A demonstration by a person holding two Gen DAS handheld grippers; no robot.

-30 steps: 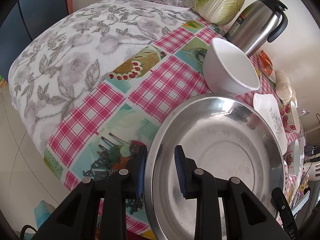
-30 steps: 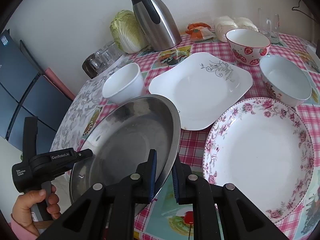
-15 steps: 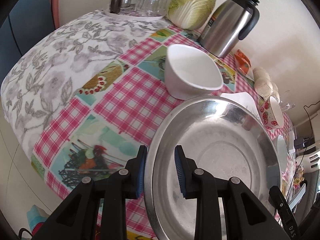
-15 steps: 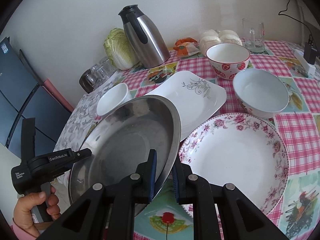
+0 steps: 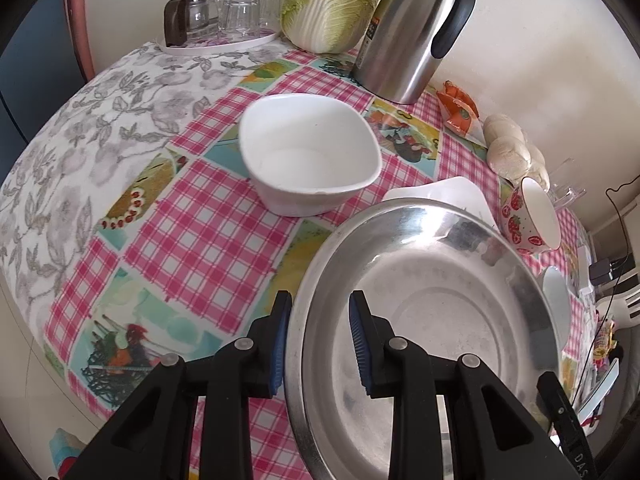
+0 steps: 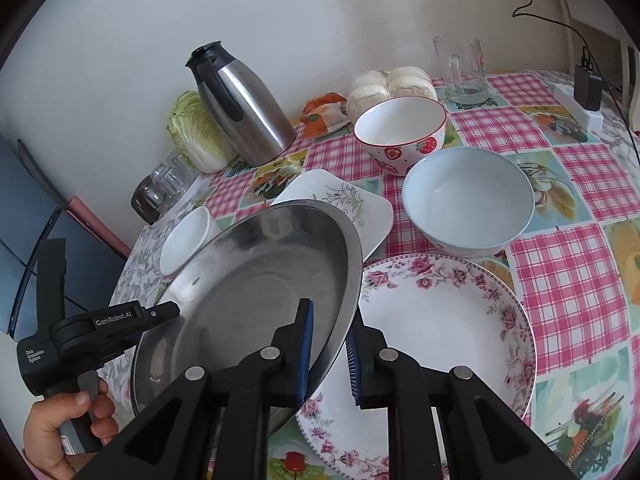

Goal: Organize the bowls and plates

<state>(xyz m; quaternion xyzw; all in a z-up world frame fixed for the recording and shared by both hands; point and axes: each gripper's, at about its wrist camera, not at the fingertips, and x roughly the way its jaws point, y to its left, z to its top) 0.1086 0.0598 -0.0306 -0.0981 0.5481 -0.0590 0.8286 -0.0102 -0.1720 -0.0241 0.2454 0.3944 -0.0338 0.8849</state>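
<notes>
Left gripper (image 5: 316, 340): jaws narrow, clamped on near rim of round stainless-steel plate (image 5: 432, 304).
Right gripper (image 6: 328, 356): jaws narrow, pinching opposite rim of the plate (image 6: 256, 288).
Steel plate: held tilted above checked tablecloth (image 6: 572, 292), partly over white square plate (image 6: 360, 204) and floral-rimmed round plate (image 6: 440, 332).
White bowl (image 5: 310, 158): on cloth beyond steel plate.
Pale blue bowl (image 6: 468, 200): behind floral plate, apart.

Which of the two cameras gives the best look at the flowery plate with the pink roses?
The right wrist view: the rose-patterned plate lies almost whole on the table, only its left edge hidden behind the steel plate. The left wrist view does not show it; the steel plate fills that side.
</notes>
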